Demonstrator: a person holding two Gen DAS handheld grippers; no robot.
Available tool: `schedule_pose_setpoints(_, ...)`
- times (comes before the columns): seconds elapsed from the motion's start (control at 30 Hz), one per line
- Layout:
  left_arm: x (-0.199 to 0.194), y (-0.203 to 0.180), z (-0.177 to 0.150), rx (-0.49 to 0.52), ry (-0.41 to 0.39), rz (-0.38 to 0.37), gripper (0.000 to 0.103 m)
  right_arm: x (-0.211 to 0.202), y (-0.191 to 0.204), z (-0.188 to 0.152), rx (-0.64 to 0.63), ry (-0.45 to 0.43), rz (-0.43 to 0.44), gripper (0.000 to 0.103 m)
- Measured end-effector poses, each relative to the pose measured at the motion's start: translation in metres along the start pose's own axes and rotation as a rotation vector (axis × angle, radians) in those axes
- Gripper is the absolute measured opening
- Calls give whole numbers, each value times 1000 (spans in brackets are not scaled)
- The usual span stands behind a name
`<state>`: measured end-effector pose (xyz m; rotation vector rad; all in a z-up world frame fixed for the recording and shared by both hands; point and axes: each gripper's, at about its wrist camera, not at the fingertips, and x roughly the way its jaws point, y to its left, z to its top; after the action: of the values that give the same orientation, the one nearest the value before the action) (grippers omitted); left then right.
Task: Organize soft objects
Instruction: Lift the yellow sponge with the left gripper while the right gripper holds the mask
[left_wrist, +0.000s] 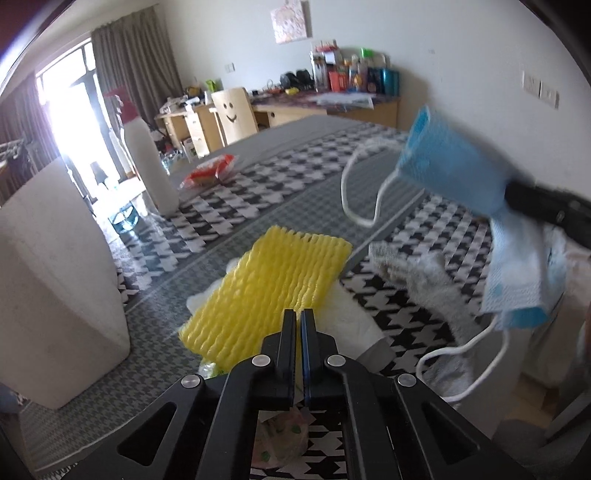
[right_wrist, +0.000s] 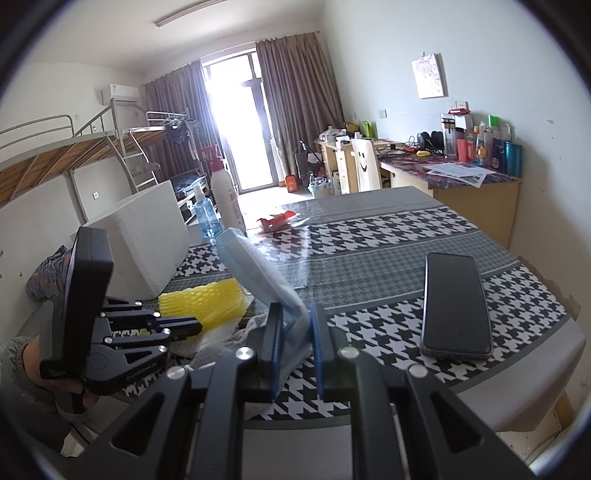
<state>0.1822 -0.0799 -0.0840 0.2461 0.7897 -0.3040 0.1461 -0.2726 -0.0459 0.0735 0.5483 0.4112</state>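
The right hand-held gripper (right_wrist: 295, 321) pinches a blue face mask (right_wrist: 258, 273) aloft, clear of the counter (right_wrist: 369, 254); the left hand-held gripper (left_wrist: 298, 321), pressed together and empty, hovers over the yellow foam net (left_wrist: 273, 280), likely to steady it

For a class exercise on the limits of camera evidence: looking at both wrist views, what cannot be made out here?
- Blue face mask: motion-blurred in the left wrist view; how many the right gripper holds is unclear.
- White soft item: largely covered by the yellow foam net.
- Grey cloth: edges blurred, type uncertain.
- Left gripper: shut, a grip unconfirmed.
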Motion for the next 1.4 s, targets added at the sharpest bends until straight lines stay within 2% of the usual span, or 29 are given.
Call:
schedule_pose_setpoints(0.33,-47,10,7,-54,-115,-58,1,0,9,4,-22,-6,1,18)
schedule_pose_setpoints(0.67,-79,19,8,-99,-198,-66,1,-4,20,14,-46,-36,12,18)
schedule_pose_setpoints(1.0,-98,23,6,-115,-239,-71,1,-8,27,22,-57,-55,2,18)
schedule_pose_setpoints(1.4,-120,33,5,-140,-284,-29,1,-15,42,30,-75,-76,26,18)
